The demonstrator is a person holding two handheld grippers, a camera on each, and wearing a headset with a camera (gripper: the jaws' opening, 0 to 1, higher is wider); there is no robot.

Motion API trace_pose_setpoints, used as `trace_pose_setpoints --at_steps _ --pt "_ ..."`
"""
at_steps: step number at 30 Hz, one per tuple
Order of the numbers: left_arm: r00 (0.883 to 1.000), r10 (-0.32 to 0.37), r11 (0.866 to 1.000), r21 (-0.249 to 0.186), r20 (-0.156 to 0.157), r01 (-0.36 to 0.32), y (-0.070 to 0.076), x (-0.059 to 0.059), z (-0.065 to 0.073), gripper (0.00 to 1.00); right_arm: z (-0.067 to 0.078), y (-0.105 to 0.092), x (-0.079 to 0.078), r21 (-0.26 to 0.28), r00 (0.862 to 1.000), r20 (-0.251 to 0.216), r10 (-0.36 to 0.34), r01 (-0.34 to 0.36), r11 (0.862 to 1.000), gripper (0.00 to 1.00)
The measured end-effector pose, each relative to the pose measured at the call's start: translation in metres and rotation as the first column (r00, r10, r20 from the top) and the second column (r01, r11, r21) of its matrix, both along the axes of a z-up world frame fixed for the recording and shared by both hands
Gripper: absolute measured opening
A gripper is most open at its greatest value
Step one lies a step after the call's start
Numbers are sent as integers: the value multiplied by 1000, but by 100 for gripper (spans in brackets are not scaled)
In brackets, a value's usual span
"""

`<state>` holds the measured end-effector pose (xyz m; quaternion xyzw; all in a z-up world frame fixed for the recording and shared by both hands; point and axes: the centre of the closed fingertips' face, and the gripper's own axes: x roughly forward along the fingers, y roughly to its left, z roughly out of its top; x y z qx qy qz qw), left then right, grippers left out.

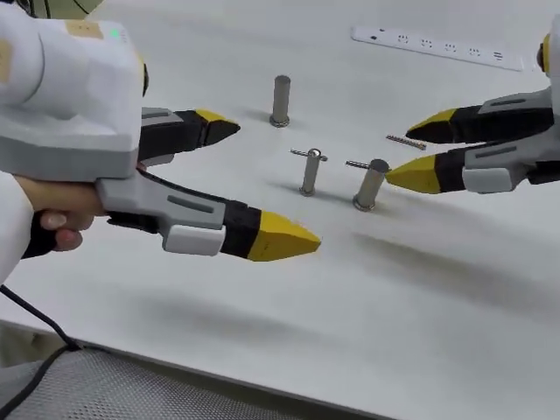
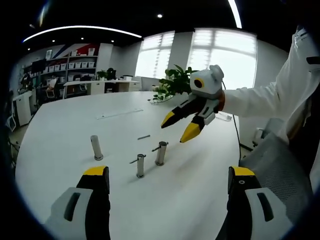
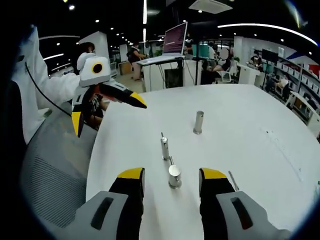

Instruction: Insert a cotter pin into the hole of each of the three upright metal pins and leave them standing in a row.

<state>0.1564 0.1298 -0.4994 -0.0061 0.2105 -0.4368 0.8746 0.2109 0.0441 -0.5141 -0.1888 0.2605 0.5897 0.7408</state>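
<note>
Three upright metal pins stand on the white table. The far pin (image 1: pixel 280 101) (image 2: pixel 95 147) (image 3: pixel 199 122) has no cotter pin through it. The middle pin (image 1: pixel 310 171) (image 2: pixel 140 165) (image 3: pixel 164 148) and the right pin (image 1: pixel 371 185) (image 2: pixel 160 153) (image 3: pixel 174 176) each carry a cotter pin through the top. A loose cotter pin (image 1: pixel 405 141) (image 2: pixel 144 136) (image 3: pixel 232 180) lies flat behind them. My left gripper (image 1: pixel 262 184) (image 2: pixel 169 172) is open and empty, left of the pins. My right gripper (image 1: pixel 401 153) (image 3: pixel 172 175) is open, its lower tip just right of the right pin.
A white power strip (image 1: pixel 437 44) lies along the far side of the table. The table's near edge runs below my left gripper, with a grey chair and a black cable beneath it. Office desks and people fill the background of the right gripper view.
</note>
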Motion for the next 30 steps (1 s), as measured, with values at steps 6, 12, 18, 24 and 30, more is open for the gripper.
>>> trace_pose_setpoints --at_steps 6,12,18,24,30 --pt "1000 23 999 -25 -3 -23 -2 0 4 98 3 -11 -9 27 999 -15 -48 48 998 43" --pt "996 85 994 -70 -22 -86 6 9 4 96 4 -27 -7 49 995 -33 -93 95 994 45" --pt "993 112 990 -88 -25 -113 12 15 4 94 -2 -37 -15 51 993 -22 -117 118 992 51" --pt "993 112 988 -106 -32 -115 9 15 4 94 -11 -45 -21 42 986 -54 -160 162 986 58" --pt "993 116 987 -105 -40 -119 10 17 1 94 -16 -52 -28 33 974 -108 -201 206 978 59"
